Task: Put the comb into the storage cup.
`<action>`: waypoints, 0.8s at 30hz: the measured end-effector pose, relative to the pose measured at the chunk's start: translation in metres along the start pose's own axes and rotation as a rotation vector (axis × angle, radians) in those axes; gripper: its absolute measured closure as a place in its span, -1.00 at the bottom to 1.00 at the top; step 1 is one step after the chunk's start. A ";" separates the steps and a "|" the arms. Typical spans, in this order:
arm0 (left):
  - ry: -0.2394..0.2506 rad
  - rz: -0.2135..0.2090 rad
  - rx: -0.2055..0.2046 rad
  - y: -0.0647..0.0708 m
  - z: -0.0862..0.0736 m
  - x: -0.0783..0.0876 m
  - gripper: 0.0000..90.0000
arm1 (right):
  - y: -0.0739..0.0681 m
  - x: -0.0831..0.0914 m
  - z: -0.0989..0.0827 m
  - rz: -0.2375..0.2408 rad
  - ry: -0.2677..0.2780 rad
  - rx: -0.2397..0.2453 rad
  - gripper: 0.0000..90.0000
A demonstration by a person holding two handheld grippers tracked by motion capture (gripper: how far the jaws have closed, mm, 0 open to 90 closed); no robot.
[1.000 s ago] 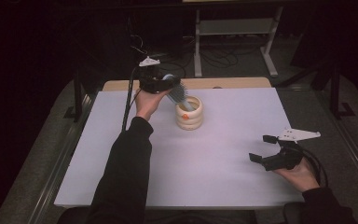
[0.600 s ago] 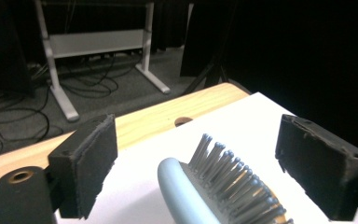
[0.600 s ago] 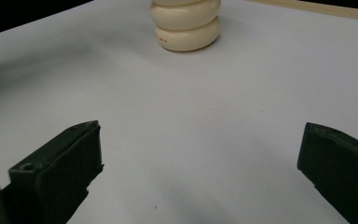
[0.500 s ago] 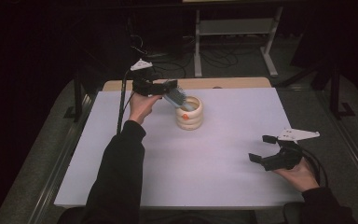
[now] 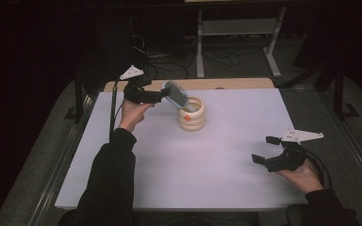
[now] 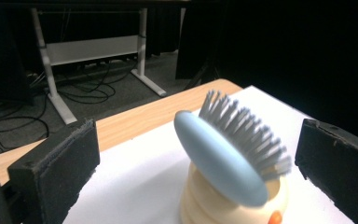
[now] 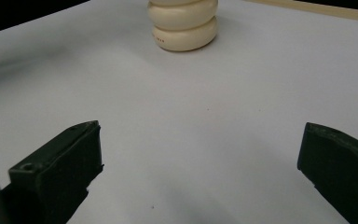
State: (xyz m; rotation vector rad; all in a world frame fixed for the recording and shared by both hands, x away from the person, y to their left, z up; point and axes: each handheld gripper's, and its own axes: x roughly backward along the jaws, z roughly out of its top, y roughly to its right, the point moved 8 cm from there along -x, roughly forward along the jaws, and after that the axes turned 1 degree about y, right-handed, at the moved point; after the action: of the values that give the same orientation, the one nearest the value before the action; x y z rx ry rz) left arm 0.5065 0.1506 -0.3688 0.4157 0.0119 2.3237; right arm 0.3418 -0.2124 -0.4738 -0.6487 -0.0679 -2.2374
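Now I see the hairbrush (image 6: 228, 154): pale blue oval back, grey bristles, standing tilted in the cream ribbed cup (image 5: 192, 114), head up and leaning toward the left gripper (image 5: 156, 95). Something small and orange sits at the cup's rim; can't tell what it is. Left gripper's jaws have just been opening; they now stand wide either side of the brush head, pads clear of it. Cup sits toward the far middle of the white table (image 5: 217, 183). Right gripper (image 5: 266, 150) rests low at the near right, well apart, jaws spread with nothing between them. Beyond the table edge: white desk frame (image 5: 235, 28), floor cables.
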 end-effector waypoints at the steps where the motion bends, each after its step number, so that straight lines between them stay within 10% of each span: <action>1: -0.001 0.001 -0.003 0.000 -0.001 0.002 -1.00 | 0.000 0.000 0.000 0.000 -0.002 -0.002 -1.00; 24: 0.045 -0.017 -0.003 -0.007 -0.014 0.049 -1.00 | -0.002 0.000 -0.001 0.000 -0.007 0.013 -1.00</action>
State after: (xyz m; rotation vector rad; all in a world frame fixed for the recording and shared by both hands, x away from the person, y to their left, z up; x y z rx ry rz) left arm 0.4751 0.1911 -0.3685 0.3599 0.0337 2.3162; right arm 0.3400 -0.2117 -0.4743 -0.6493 -0.0855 -2.2330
